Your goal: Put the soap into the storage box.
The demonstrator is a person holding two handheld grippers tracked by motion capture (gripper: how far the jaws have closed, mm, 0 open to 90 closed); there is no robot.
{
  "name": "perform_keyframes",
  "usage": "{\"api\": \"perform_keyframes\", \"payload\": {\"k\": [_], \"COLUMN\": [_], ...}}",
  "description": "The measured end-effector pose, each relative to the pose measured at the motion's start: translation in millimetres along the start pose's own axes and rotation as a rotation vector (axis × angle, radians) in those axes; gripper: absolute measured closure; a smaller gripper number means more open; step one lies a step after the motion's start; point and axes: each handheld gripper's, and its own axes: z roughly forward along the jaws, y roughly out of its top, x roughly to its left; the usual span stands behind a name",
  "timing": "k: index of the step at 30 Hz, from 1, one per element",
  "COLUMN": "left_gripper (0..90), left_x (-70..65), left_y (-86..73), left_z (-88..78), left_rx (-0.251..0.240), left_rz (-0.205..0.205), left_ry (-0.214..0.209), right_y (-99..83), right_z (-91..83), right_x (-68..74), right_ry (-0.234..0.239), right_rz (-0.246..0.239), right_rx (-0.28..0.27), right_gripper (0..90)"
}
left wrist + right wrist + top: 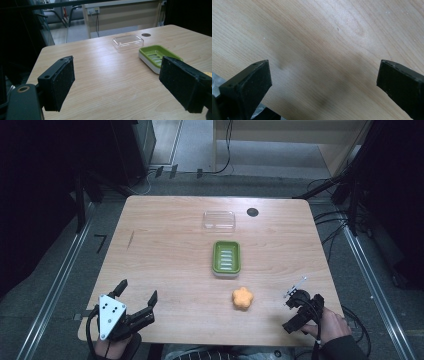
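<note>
fingers spread, both | left gripper [138, 294] level | right gripper [300, 306] tipped down

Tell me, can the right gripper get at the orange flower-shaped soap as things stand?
Probably yes. The right gripper is open, and bare tabletop lies between it and the orange soap. The green dish sits farther back, out of the way.

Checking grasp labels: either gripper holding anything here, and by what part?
Nothing held. Left gripper and right gripper both have jaws wide open over bare table.
</note>
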Motion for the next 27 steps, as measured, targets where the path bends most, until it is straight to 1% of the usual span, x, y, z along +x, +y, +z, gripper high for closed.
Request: {"api": "perform_keyframes", "payload": {"k": [5,7,8,9,10,11,12,13,16,18,21,23,27], "left_gripper": [13.6,13.7,13.7,13.7,13.7,13.7,13.7,13.7,13.7,13.7,13.7,13.7,13.7], "left_x": [-0.3,-0.4,-0.1,-0.1,-0.6,-0.6,-1.1,-1.1,-1.6,-1.6,-1.5,-1.3,-1.0], "left_y": [0.2,0.1,0.2,0.2,0.4,0.4,0.5,0.6,0.5,0.5,0.5,0.4,0.2], "left_z": [0.8,1.3,1.3,1.3,1.5,1.5,2.0,2.3,2.8,2.7,2.4,2.0,1.2], "left_rx": [0.000,0.003,0.000,0.000,0.001,0.001,0.002,0.001,0.002,0.002,0.003,0.002,0.004], "left_rz": [0.000,0.006,-0.002,-0.002,0.003,0.003,0.010,0.009,0.009,0.010,0.011,0.012,0.008], "left_ry": [-0.002,-0.005,-0.004,-0.004,-0.007,-0.007,-0.008,-0.008,-0.009,-0.008,-0.009,-0.008,-0.005], "right_y": [-1.1,-0.5,0.5,0.5,1.1,1.1,1.7,2.0,3.6,4.8,11.5,15.6,22.3], "right_z": [-1.4,-1.4,-1.4,-1.4,-1.1,-1.1,-1.7,-2.0,-3.0,-3.3,-4.0,-4.3,-4.2], "right_x": [1.1,1.2,2.2,2.2,4.1,4.1,5.3,6.1,8.2,9.6,13.1,14.1,13.6], "right_ry": [-0.001,-0.005,-0.009,-0.009,-0.007,-0.007,-0.014,-0.013,-0.022,-0.024,-0.027,-0.038,-0.041], "right_rz": [-0.003,-0.008,-0.020,-0.020,-0.031,-0.031,-0.040,-0.040,-0.062,-0.058,-0.099,-0.110,-0.129], "right_rx": [-0.003,-0.005,-0.008,-0.008,-0.011,-0.011,-0.011,-0.016,-0.027,-0.025,-0.048,-0.057,-0.081], "right_gripper": [0.0,0.0,0.0,0.0,0.0,0.0,0.0,0.0,0.0,0.0,0.0,0.0,0.0]}}
